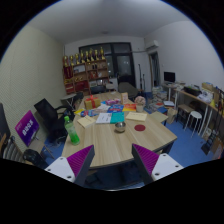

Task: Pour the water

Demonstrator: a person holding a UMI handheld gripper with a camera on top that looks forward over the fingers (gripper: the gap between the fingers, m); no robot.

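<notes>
Gripper view: your gripper (113,160) hangs high over a cluttered wooden desk (115,140), jaws released and holding nothing. The likeliest water vessel, a green bottle (72,130), stands well ahead near the desk's left edge; it is too small to confirm. If plastic, expect it light and slippery, so take it mid-body. No label or writing is legible.

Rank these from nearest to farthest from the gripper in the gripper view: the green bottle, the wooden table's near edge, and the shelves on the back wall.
From the open gripper:
1. Wooden table, its near edge just ahead of the fingers.
2. Green bottle, on the table's left side.
3. Shelves, against the back wall, beyond the table.
</notes>
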